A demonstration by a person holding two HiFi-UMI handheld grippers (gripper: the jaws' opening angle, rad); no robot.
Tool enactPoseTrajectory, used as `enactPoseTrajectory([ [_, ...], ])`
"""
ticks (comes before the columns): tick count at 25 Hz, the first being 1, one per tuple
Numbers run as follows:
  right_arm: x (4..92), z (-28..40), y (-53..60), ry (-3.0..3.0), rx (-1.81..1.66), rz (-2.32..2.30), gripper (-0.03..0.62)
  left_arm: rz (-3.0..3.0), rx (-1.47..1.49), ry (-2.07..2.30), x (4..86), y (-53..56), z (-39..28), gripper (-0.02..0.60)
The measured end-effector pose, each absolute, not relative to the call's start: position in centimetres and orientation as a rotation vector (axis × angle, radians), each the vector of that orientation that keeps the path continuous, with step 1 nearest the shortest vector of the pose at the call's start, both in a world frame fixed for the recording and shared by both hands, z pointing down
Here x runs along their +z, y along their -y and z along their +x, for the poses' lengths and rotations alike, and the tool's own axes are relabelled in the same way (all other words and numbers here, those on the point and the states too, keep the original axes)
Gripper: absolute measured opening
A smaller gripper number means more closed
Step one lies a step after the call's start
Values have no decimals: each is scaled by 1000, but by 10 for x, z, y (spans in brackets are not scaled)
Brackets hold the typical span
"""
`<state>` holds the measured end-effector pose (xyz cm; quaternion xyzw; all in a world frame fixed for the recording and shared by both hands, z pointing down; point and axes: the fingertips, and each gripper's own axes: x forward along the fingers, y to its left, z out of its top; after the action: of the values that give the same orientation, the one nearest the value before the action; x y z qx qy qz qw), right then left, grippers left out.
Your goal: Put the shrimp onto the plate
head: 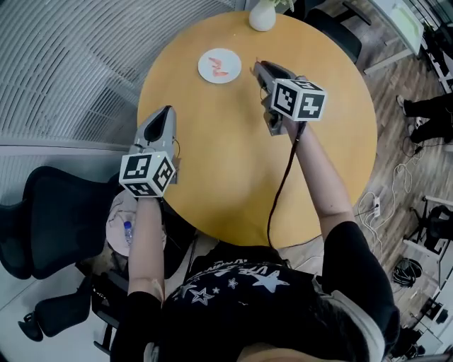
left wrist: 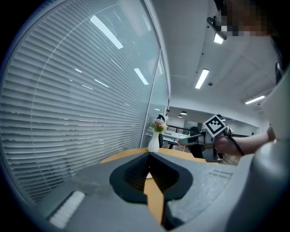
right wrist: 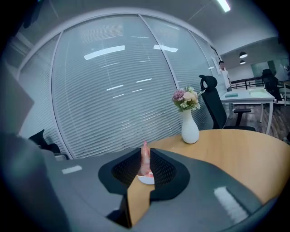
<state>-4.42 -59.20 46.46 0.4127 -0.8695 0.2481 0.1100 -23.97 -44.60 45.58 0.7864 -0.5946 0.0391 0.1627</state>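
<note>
A small white plate (head: 219, 66) lies on the far left part of the round wooden table (head: 233, 170), with one pink shrimp (head: 220, 71) on it. My right gripper (head: 257, 68) hovers just right of the plate, shut on a second pink shrimp (right wrist: 144, 159) that stands upright between its pads. In the right gripper view the plate (right wrist: 146, 180) shows just below the jaws. My left gripper (head: 168, 110) rests over the table's left edge, well short of the plate, its jaws (left wrist: 148, 154) closed together with nothing between them.
A white vase with flowers (head: 262, 15) stands at the table's far edge, behind the plate. A black office chair (head: 49, 219) sits to the left of the person. Window blinds run along the left side. A cable hangs from the right gripper along the arm.
</note>
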Motion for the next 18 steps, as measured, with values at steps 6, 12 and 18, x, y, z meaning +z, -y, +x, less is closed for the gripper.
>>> enactPoseTrajectory([
  [6, 506, -61, 631, 2512, 774, 1180, 66, 2196, 133, 1695, 485, 472, -247, 3],
  [12, 541, -71, 658, 2477, 828, 1151, 66, 2135, 137, 1692, 513, 488, -247, 3],
  [18, 578, -80, 680, 2416, 849, 1143, 66, 2105, 155, 1682, 539, 502, -250, 3],
])
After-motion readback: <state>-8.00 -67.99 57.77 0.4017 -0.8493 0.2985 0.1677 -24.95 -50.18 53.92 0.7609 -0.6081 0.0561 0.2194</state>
